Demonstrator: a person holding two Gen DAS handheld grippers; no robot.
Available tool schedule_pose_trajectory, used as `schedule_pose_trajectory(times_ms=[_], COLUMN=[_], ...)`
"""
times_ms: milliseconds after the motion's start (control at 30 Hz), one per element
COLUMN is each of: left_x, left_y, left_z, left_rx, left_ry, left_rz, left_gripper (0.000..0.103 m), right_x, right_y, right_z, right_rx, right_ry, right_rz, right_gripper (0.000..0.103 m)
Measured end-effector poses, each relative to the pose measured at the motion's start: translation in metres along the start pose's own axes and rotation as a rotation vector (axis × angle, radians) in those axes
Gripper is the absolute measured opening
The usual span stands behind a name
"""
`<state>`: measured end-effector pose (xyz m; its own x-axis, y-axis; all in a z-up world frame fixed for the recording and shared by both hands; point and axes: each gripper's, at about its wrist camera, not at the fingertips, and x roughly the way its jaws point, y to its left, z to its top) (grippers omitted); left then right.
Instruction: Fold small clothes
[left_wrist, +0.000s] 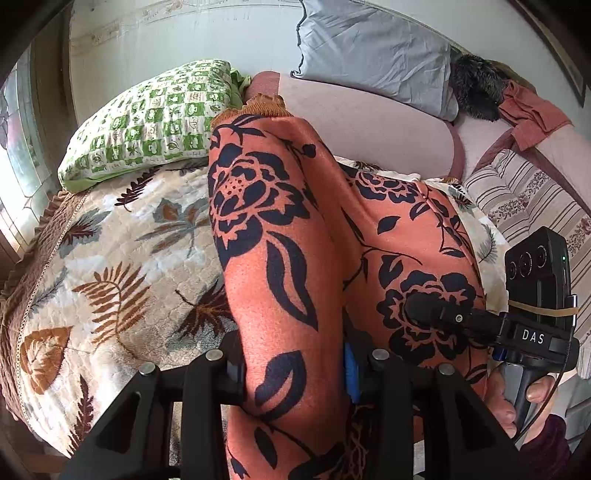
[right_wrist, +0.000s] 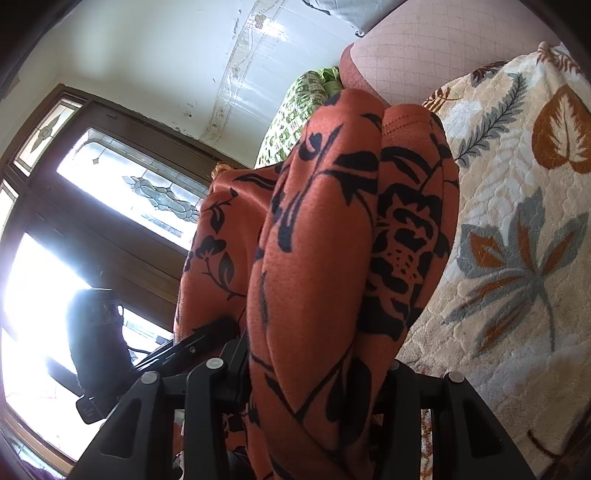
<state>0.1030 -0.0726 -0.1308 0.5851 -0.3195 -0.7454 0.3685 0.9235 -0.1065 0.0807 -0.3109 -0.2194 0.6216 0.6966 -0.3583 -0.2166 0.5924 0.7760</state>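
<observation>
From our left wrist view, at nine o'clock lies the leaf-patterned quilt (left_wrist: 122, 266) with its brown ruffled edge. At ten o'clock a green-and-white checked pillow (left_wrist: 147, 122) rests on the quilt's far side. Through the middle, from twelve down to six o'clock, rises the orange garment with black flowers (left_wrist: 273, 236), bunched into a thick fold with a ribbed mustard hem at its top. Our left gripper (left_wrist: 295, 384) is at six o'clock, and its jaws are clamped on this cloth, which fills the gap between them. At one o'clock a grey pillow (left_wrist: 373, 48) leans against the wall above a pink cushion (left_wrist: 369, 122). At two o'clock a dark furry thing sits beside a rust-coloured cloth (left_wrist: 532, 114). At four o'clock our right gripper (left_wrist: 421, 310) pinches another part of the same garment, a hand (left_wrist: 517, 402) holding its handle below.

From the right wrist view, at nine o'clock a wood-framed window (right_wrist: 110, 206) glares bright. At eight o'clock the left gripper's body shows dark against it. In the centre the garment hangs in folds, raised above the quilt, and our right gripper's jaws at six o'clock are closed on it. At three o'clock the quilt spreads out.
</observation>
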Motion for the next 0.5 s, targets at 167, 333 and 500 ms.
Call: schedule_pose_trajectory(times_ms=[167,333,500], left_x=[0.002,0.009,0.021], left_y=[0.003,0.009,0.013], left_z=[-0.001,0.000,0.002], left_rx=[-0.003,-0.013,-0.015], left_ry=[0.006,0.016,0.029], left_rz=[0.016,0.028,0.044], left_gripper=[0.040,0.040,0.040], right_x=[0.003,0.013,0.025], right_y=[0.002,0.000,-0.007], right_z=[0.001,0.007,0.018], right_rx=[0.006,0.018,0.044], right_ry=[0.012,0.023,0.036], right_rz=[-0.006,-0.016,-0.033], right_gripper=[0.045,0.045,0.045])
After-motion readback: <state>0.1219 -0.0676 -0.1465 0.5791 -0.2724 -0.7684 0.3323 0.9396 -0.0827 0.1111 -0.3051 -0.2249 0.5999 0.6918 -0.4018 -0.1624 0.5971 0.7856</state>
